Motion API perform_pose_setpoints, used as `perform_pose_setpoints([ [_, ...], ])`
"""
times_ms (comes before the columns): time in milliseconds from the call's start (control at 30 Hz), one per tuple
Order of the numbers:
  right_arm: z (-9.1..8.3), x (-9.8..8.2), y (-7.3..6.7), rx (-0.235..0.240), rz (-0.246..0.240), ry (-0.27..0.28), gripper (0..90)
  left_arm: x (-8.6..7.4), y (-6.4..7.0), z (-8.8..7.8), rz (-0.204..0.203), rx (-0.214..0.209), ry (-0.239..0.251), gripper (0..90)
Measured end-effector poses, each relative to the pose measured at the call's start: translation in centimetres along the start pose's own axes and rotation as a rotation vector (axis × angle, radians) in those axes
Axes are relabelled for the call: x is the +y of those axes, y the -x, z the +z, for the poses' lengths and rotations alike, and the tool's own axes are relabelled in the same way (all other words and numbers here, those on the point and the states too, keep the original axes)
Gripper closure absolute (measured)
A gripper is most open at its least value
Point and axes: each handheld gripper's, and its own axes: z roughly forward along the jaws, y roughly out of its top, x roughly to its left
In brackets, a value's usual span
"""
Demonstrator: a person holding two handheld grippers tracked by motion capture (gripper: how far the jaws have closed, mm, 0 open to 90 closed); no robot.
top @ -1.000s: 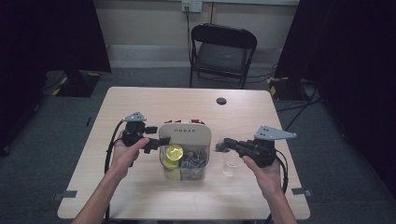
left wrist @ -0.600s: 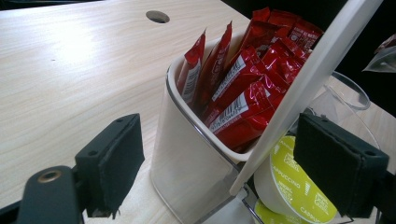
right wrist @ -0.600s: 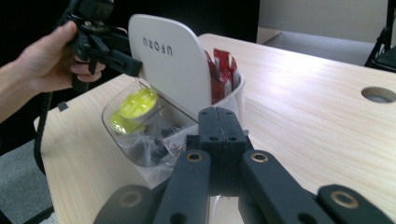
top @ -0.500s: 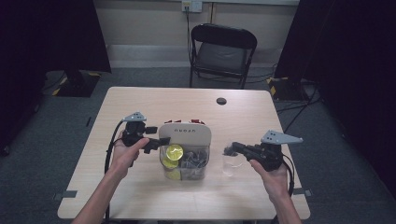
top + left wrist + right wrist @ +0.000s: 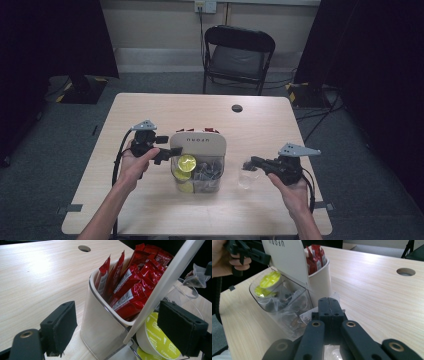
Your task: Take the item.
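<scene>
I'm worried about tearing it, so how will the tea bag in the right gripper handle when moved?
The tea bag looks like thin see-through mesh, so probably floppy and very light. Pinched in the shut right gripper, it may swing, and the mesh could tear if dragged.

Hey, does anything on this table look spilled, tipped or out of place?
Nothing looks spilled or damaged. One clear tea bag is outside the organizer, pinched in the right gripper beside it; red sachets and yellow capsules sit neatly inside.
</scene>
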Motion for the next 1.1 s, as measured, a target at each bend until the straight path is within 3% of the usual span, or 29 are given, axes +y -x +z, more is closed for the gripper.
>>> perform_pose_setpoints([
  [500,0.57,-0.65,0.36,-0.002,0.009,-0.04,90.0,-0.01,0.02,0.02,0.001,0.0,-0.002,15.7],
  [1100,-0.06,-0.73,0.54,-0.023,0.026,-0.017,80.8,-0.02,0.02,0.04,0.002,0.0,-0.001,16.0],
])
